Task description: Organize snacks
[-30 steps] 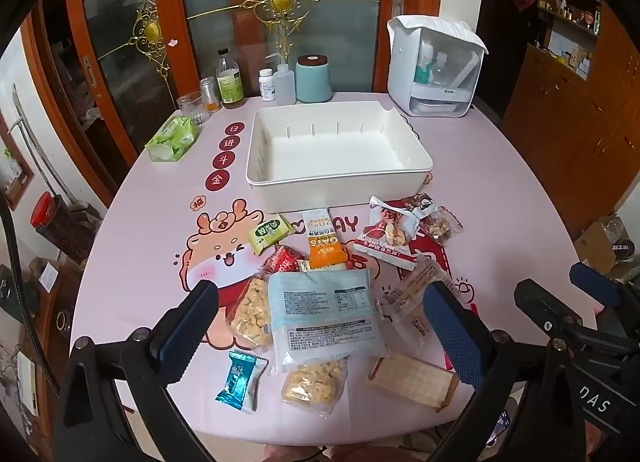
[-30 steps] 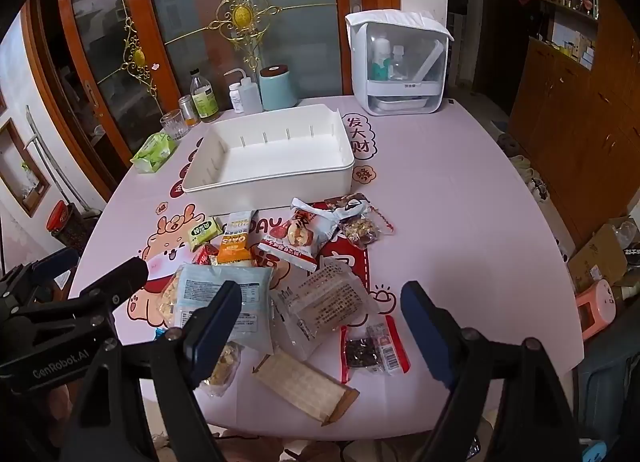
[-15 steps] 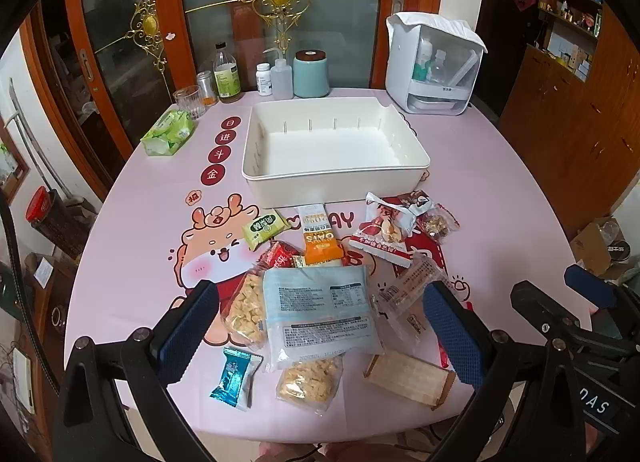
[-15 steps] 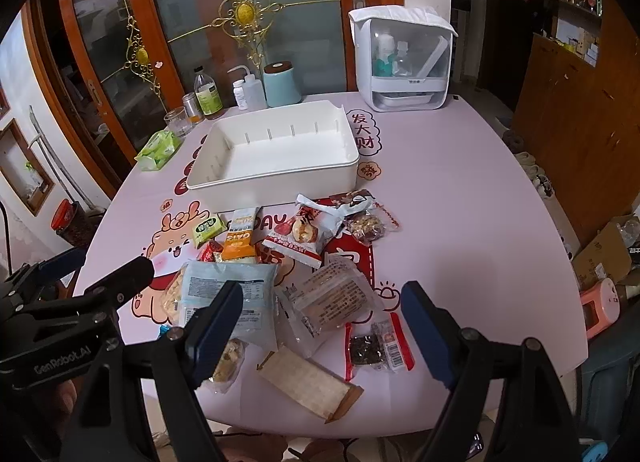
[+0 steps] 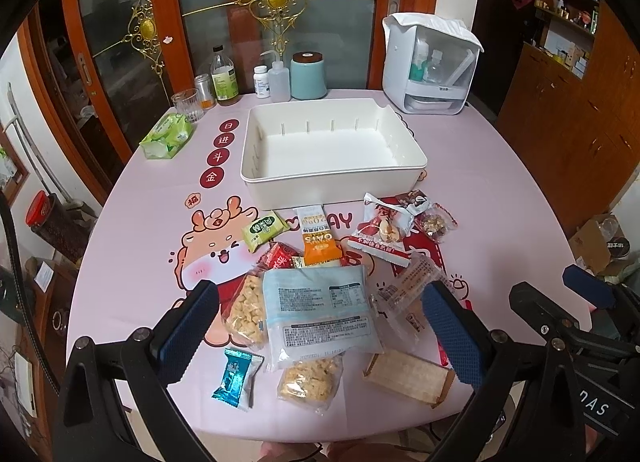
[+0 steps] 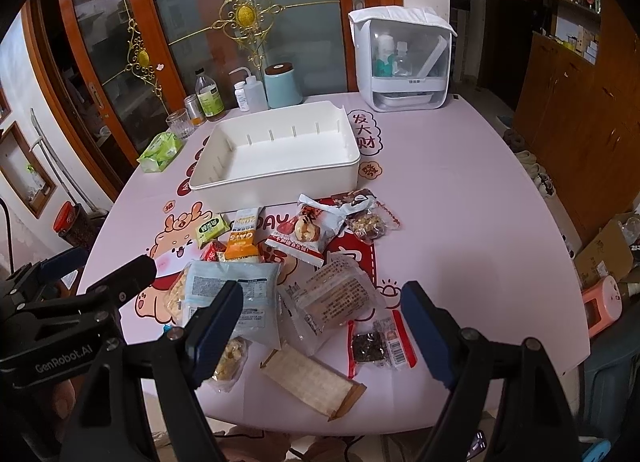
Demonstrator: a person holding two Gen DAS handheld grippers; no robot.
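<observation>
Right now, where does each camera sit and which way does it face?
Left wrist: on the left tongs, facing the white bin; own open fingers, right tongs at right.
Right wrist: on the right tongs, same direction; own open fingers, left tongs at left.
Shared: bin, pale blue packet, cracker pack.

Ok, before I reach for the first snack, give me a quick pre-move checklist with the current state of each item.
1. Left gripper open, empty: ok.
2. Right gripper open, empty: ok.
3. Bin upright, nothing inside: ok.
4. Snacks all still on the table, none binned: ok to start.
5. Blue pack lies on top of the popcorn bags: not ok for pulling those first; lift the blue pack first.
6. Whether any wrapper is torn or open: cannot tell.
</observation>
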